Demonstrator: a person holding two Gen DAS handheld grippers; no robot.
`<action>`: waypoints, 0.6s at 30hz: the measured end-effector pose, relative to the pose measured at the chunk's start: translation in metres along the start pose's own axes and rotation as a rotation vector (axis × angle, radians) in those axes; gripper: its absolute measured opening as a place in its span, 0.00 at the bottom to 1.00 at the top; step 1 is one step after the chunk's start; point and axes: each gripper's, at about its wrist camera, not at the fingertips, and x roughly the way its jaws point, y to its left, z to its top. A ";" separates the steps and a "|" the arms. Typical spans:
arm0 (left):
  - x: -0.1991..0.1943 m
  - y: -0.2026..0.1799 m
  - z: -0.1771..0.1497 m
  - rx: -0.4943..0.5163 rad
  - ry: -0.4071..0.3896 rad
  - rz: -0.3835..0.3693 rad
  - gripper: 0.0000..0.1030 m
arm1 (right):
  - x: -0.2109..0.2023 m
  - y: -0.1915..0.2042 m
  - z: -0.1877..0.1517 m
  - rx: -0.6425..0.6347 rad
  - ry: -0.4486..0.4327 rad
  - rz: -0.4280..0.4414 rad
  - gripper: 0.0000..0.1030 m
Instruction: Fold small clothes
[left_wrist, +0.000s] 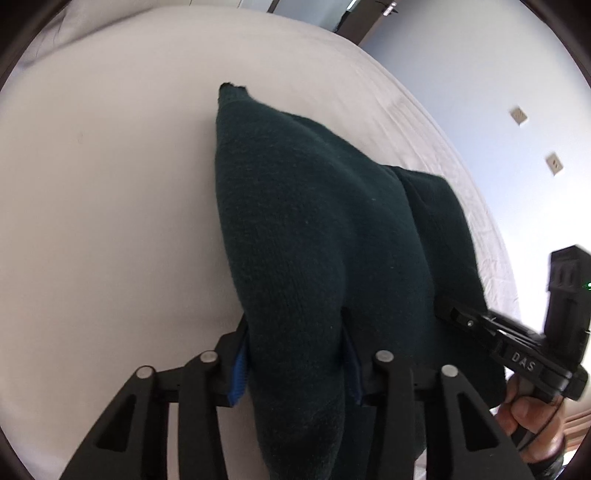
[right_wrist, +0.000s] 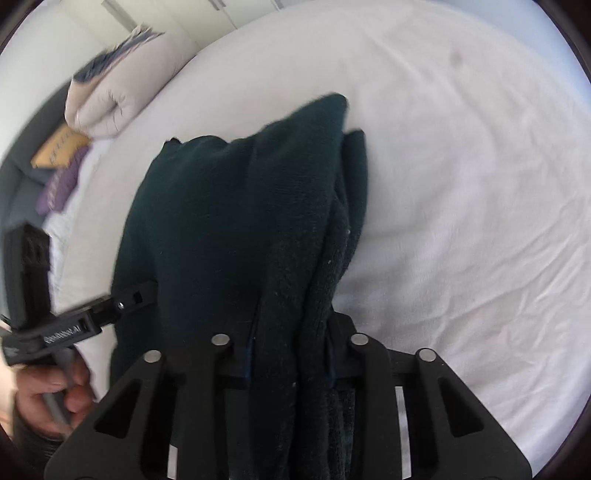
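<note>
Pinching a dark green knit garment (left_wrist: 317, 229) between its blue-padded fingers (left_wrist: 239, 373), the left gripper (left_wrist: 295, 365) holds one bunched edge of the cloth, which rises out of the jaws and drapes forward over a white bed (left_wrist: 110, 184). At the right of that view the right gripper (left_wrist: 476, 325) reaches in from the side, its tip buried in the same garment, with the person's right hand (left_wrist: 532, 417) wrapped round its handle. From the right wrist, the right gripper (right_wrist: 291, 354) is likewise clamped on a thick fold of the garment (right_wrist: 236, 221), several layers squeezed between its fingers (right_wrist: 248, 354); the cloth stands up from the jaws and hangs in folds above the bed (right_wrist: 461, 184), so most of it is lifted between the two tools rather than lying flat. Whether its far tip touches the sheet cannot be told. The left gripper (right_wrist: 122, 301) enters that view from the left, its tip against the garment's edge, held by the left hand (right_wrist: 48, 402). Beyond, at the upper left, a pale folded quilt (right_wrist: 122, 88) sits on the bed, and near it lie an orange cloth (right_wrist: 61, 146) and a purple one (right_wrist: 61, 182). Two wall sockets (left_wrist: 519, 115) show on a pale wall beyond the bed in the left wrist view.
</note>
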 end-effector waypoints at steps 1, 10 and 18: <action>-0.005 -0.003 -0.001 0.010 -0.008 0.010 0.40 | -0.008 0.004 -0.004 -0.025 -0.011 -0.020 0.23; -0.103 -0.011 -0.040 0.081 -0.143 0.055 0.38 | -0.087 0.086 -0.045 -0.177 -0.108 -0.014 0.22; -0.178 0.031 -0.127 0.053 -0.189 0.110 0.38 | -0.125 0.166 -0.130 -0.252 -0.108 0.095 0.22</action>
